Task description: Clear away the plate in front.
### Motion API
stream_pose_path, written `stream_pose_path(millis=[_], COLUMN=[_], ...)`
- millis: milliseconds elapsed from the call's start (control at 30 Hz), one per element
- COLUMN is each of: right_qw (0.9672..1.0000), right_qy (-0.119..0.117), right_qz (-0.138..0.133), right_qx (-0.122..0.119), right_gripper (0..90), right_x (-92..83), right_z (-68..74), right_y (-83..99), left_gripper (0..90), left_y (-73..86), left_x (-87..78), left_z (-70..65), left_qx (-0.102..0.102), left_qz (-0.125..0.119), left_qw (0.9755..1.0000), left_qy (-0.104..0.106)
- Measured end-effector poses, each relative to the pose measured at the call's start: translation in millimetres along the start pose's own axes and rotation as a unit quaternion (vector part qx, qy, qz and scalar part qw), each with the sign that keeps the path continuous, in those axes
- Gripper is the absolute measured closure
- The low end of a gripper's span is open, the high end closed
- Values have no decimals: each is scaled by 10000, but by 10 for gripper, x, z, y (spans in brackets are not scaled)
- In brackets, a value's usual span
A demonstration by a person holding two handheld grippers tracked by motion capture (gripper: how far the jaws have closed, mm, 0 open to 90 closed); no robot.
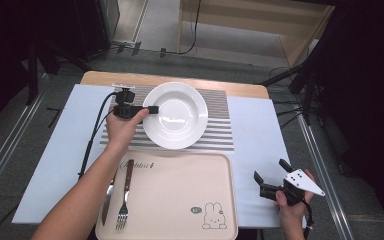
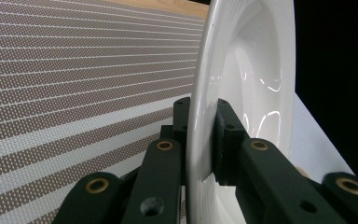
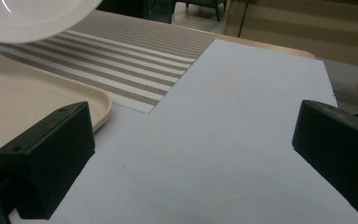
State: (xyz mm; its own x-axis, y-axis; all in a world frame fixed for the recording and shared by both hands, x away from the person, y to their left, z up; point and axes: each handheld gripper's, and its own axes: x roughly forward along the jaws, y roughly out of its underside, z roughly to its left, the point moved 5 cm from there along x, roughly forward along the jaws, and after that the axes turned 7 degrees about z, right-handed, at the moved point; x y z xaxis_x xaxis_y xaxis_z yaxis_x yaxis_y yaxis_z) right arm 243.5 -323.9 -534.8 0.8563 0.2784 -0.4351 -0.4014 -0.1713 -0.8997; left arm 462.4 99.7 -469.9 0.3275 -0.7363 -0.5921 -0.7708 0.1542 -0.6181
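A plain white plate [image 1: 175, 115] sits on a brown-and-white striped placemat [image 1: 220, 135], above a beige tray [image 1: 180, 200] printed with a rabbit, lower centre.

plate [image 1: 176, 116]: glossy white ceramic | placemat [image 1: 219, 135]: woven, matt | tray [image 1: 180, 190]: smooth plastic

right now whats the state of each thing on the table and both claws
white plate: rim pinched by the left claw, above the striped placemat
left claw: shut on the plate rim
right claw: open, holding nothing
fork: lying flat on the tray
knife: flat beside the fork, partly under the forearm
beige tray: flat on the table
striped placemat: flat
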Motion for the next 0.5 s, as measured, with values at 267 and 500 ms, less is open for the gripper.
stream_pose_path(millis=[267,500], right_qw=[10000,10000], right_qy=[6,-1], right_qz=[-1,-11], right_qx=[-2,5], right_gripper=[0,0], right_x=[-1,-2], right_z=[3,8], right_y=[-1,-2], left_gripper=[806,806], left_y=[69,169], left_x=[-104,-188], left_z=[-99,-176], left_qx=[132,256], left_qz=[-22,-15], left_qw=[9998,9994], left_qy=[137,234])
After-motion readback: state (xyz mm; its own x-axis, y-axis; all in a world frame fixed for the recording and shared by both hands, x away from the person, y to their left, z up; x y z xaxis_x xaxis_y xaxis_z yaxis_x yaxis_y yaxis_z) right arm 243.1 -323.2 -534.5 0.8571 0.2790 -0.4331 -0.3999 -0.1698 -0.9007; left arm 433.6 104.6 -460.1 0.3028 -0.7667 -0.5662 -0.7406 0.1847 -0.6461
